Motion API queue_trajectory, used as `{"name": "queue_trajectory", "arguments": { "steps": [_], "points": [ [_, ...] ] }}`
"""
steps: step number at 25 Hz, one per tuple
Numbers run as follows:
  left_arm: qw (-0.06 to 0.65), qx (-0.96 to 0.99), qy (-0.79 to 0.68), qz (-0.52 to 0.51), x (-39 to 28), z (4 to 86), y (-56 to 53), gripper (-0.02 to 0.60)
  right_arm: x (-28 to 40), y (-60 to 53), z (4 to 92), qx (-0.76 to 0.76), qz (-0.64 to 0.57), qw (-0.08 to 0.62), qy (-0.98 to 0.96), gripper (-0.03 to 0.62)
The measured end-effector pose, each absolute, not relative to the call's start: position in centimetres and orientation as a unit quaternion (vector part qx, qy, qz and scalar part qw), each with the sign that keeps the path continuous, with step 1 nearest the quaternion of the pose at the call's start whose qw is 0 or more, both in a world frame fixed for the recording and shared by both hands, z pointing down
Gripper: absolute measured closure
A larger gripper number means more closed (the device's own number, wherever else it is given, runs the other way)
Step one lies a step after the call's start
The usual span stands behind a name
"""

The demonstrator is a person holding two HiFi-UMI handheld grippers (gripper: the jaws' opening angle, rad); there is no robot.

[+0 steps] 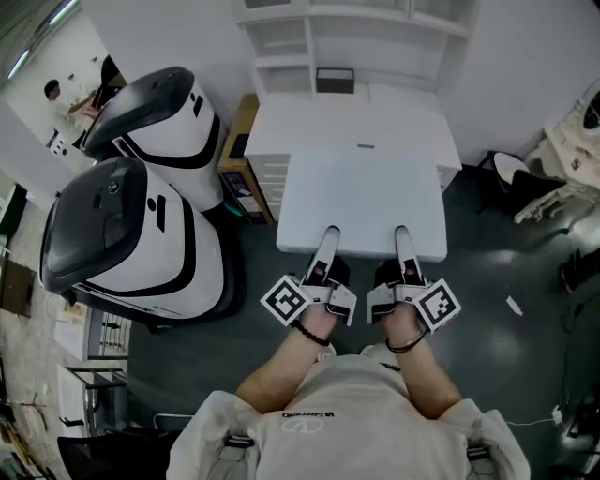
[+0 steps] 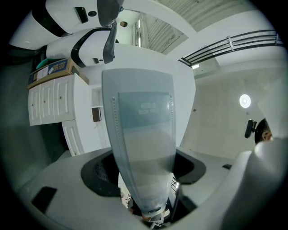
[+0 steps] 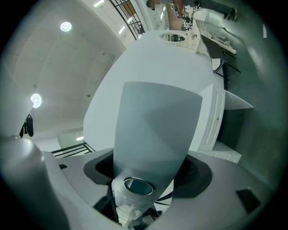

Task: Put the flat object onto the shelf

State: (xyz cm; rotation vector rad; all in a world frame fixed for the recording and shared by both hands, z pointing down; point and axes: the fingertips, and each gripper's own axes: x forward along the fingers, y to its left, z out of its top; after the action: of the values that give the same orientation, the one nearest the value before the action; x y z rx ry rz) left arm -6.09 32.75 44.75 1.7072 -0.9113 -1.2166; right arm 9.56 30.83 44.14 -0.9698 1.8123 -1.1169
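Two grippers are clamped on the near edge of the flat white board [image 1: 366, 192]: L gripper [image 1: 328, 236] toward its left, R gripper [image 1: 401, 234] toward its right, each w/ one jaw laid over the top face. Board is held clear of the dark floor, long axis seemingly across the person. Shelf unit [image 1: 375, 23] is straight ahead, beyond the white cabinet top [image 1: 356, 117] & higher. Neither hand is judged nearer, so an even fwd-and-up carry is called for.
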Motion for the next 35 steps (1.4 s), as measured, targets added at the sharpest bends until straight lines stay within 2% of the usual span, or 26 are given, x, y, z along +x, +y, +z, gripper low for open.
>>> {"name": "queue_trajectory", "arguments": {
  "steps": [15,35],
  "points": [
    [0.425,0.674,-0.358,-0.487,-6.0,45.1,28.9,0.261,9.6,26.9,44.5,-0.388,-0.438,0.387,0.713,0.246],
    [0.393,0.673,-0.382,-0.496,-0.5,43.3,12.3,0.261,14.8,9.1,42.8,-0.347,-0.449,0.385,0.728,0.247]
  ]
}}
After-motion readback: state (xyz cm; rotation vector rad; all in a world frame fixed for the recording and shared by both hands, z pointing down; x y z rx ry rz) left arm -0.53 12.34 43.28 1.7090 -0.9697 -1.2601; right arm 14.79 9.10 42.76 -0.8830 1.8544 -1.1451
